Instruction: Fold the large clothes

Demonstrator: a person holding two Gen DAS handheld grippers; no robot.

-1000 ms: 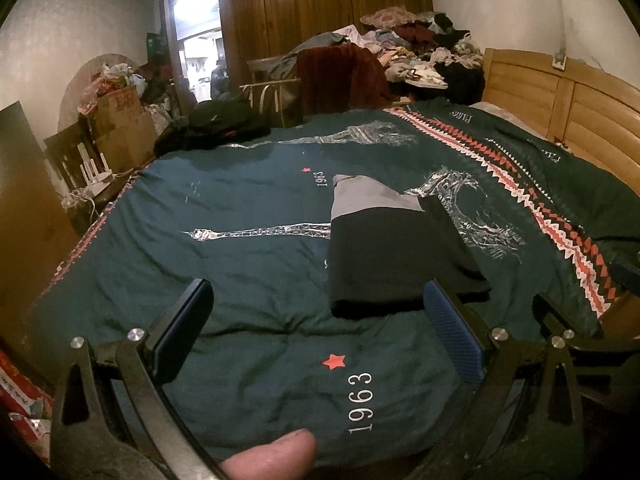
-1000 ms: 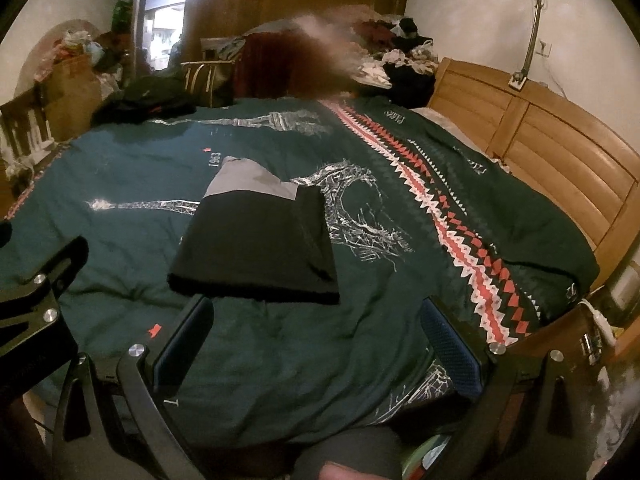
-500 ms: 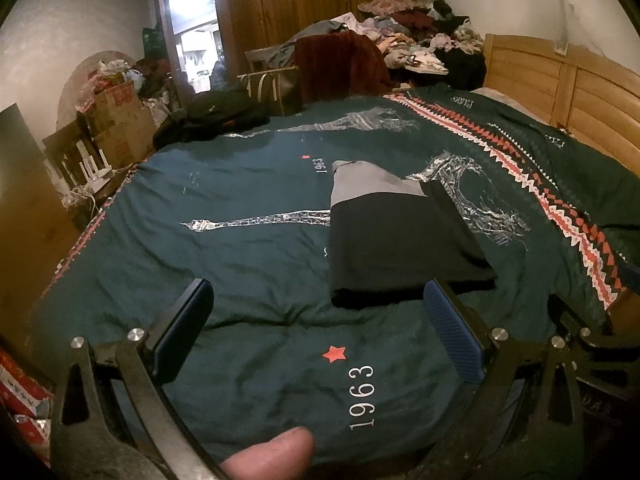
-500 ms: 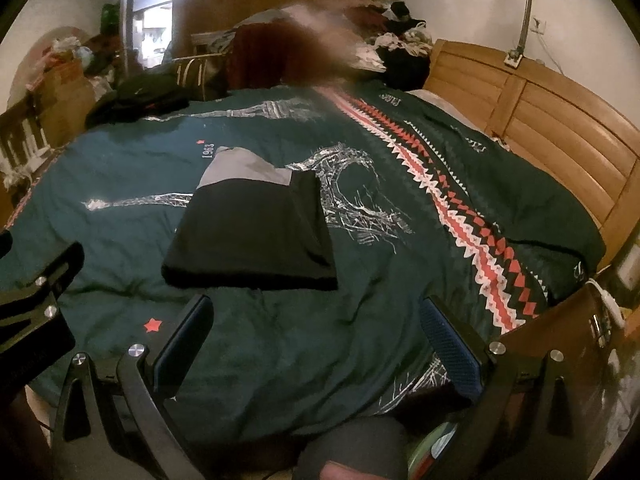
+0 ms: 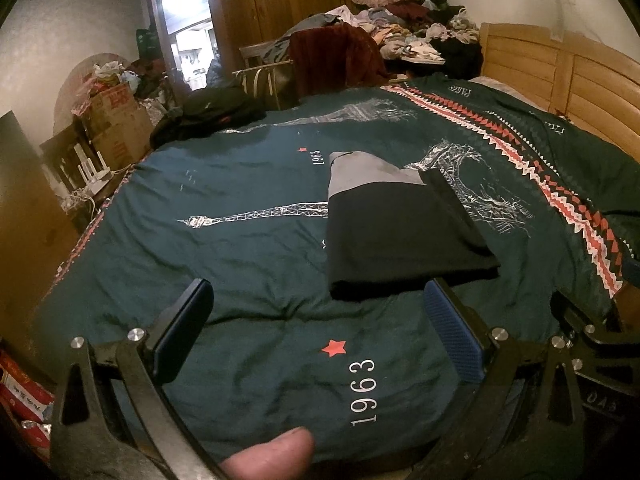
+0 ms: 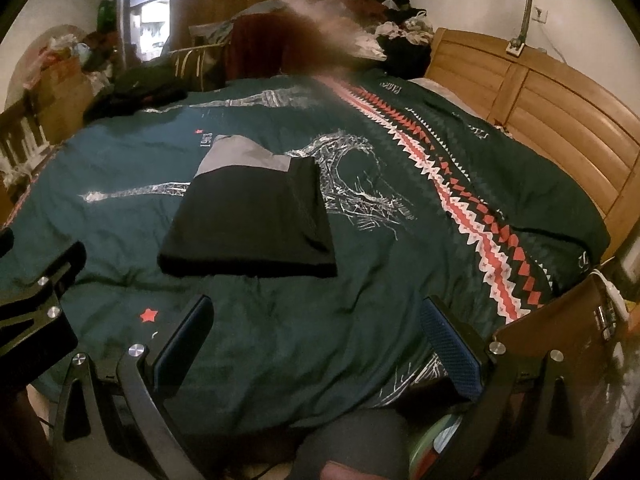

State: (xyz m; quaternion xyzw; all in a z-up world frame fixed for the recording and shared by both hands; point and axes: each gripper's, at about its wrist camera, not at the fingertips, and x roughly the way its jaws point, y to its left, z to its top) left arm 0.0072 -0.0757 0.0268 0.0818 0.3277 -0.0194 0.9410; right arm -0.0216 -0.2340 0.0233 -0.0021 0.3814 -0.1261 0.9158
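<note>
So the black folded garment (image 5: 400,240) is lying flat on the bed, on top of the dark green duvet (image 5: 248,320), roughly in the middle of the bed. It's a tidy rectangle with a grey panel (image 5: 368,174) poking out at its 12 o'clock end. In the right wrist view the same garment (image 6: 248,224) sits at about 11 o'clock from the camera, resting partly on the white tower print of the duvet (image 6: 380,300).

The left gripper (image 5: 316,320) hangs over the near edge of the bed with its fingers spread wide, nothing between them, just the red star (image 5: 334,347) and the "1963" print (image 5: 364,392) showing in the gap. Its right blue pad (image 5: 452,336) lines up just under the garment's near edge, though I can't tell if it touches. A thumb tip (image 5: 272,456) shows at 6 o'clock in that view.

The right gripper (image 6: 316,344) is also wide open and holding nothing, well clear of the garment, over the duvet's near side. The left gripper's black frame (image 6: 32,308) pokes in at 9 o'clock there.

Background stuff: wooden headboard (image 5: 568,76) at 2 o'clock, a heap of loose clothes (image 5: 404,28) at 12 o'clock, cardboard boxes (image 5: 116,120) at 10 o'clock, and a lit doorway (image 5: 188,40) behind them. The red and white zigzag stripe (image 6: 460,208) runs along the duvet on the headboard side.
</note>
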